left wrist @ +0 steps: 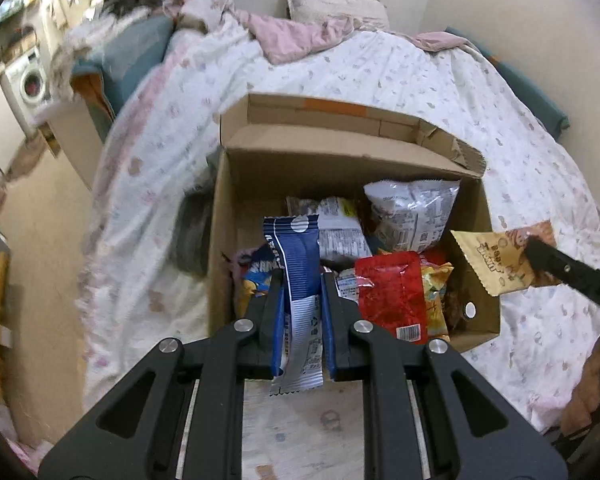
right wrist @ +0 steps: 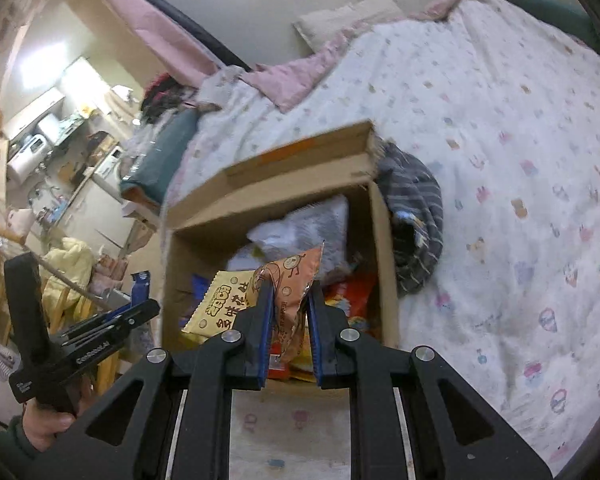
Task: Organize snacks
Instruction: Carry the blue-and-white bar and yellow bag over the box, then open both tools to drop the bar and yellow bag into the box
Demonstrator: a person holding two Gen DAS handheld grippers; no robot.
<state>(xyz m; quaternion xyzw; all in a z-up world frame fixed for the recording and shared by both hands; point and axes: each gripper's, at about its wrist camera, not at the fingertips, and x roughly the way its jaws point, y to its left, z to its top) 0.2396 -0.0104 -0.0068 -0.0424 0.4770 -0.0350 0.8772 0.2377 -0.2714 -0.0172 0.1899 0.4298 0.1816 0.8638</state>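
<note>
While both tools hang above the open cardboard box (left wrist: 476,208) on the patterned bedspread (left wrist: 500,92), the left gripper (left wrist: 302,280) is clamped on a blue-and-silver stick packet (left wrist: 296,252) whose print is too small to read. The right gripper (right wrist: 290,286) is clamped on an orange-brown packet (right wrist: 290,280) with a cartoon figure, joined to a yellow packet (right wrist: 216,304) bearing bold East Asian characters. Inside the box lie a red pouch (left wrist: 392,292) with a barcode and a white printed bag (left wrist: 412,212). "GoRoboAI" is readable on the left tool's body as seen from the right wrist.
</note>
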